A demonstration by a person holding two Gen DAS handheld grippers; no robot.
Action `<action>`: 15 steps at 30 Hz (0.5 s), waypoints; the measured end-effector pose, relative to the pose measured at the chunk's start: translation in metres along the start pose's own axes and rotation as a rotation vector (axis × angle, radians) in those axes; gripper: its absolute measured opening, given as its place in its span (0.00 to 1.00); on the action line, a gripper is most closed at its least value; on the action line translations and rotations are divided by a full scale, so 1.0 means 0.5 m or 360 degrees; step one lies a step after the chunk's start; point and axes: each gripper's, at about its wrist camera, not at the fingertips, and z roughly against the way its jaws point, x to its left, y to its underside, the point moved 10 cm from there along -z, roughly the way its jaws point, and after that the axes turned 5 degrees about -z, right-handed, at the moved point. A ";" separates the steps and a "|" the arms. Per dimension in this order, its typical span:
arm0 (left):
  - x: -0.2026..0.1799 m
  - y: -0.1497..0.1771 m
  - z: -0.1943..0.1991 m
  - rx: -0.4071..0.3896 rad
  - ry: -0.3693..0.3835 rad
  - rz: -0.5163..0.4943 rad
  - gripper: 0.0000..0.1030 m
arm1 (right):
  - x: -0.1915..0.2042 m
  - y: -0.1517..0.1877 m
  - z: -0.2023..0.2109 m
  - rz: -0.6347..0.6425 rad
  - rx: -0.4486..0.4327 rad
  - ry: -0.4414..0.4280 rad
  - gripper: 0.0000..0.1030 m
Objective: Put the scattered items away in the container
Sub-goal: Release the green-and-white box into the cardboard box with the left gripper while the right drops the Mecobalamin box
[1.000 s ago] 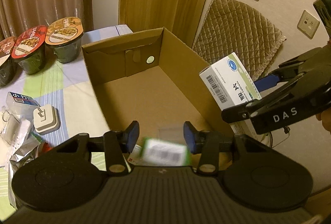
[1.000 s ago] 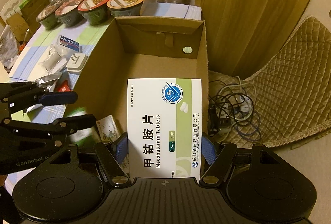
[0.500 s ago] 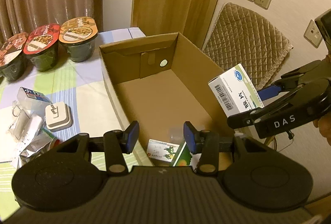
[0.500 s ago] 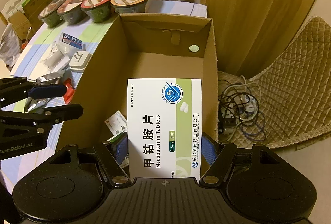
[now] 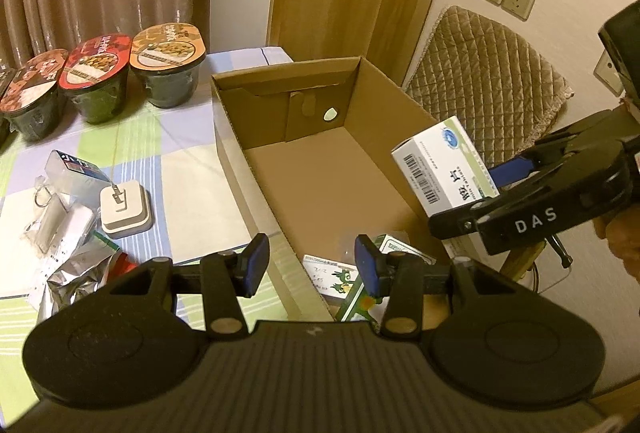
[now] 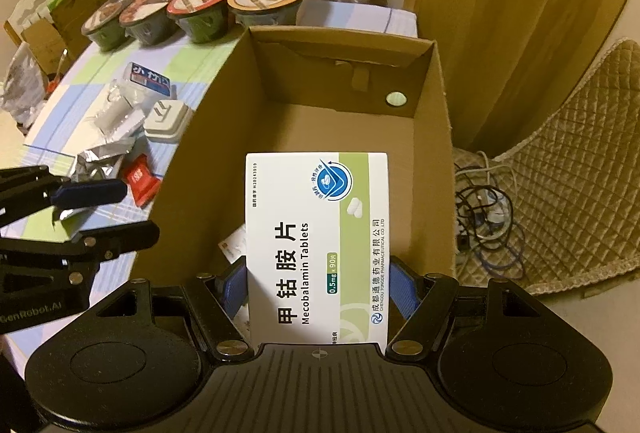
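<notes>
Right wrist: right claw [image 6: 316,287] round "Mecobalamin Tablets 0.5mg x 90" box [image 6: 316,245].

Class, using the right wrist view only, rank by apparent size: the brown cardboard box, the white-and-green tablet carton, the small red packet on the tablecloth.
1. Brown cardboard box, largest.
2. White-and-green tablet carton, held by the right tool; being nearest the camera makes it look bigger.
3. Small red packet, smallest.
</notes>
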 end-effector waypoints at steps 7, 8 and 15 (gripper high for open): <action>0.017 0.005 0.006 -0.0002 -0.0015 0.0011 0.41 | -0.005 -0.007 -0.004 -0.0042 -0.0028 -0.0002 0.71; 0.020 0.007 0.006 0.0000 -0.0016 0.0016 0.41 | -0.006 -0.006 -0.003 -0.0044 -0.0030 -0.0001 0.71; 0.027 0.021 0.016 0.0005 -0.0020 0.0028 0.42 | -0.019 0.001 0.010 -0.0076 -0.0052 0.0019 0.71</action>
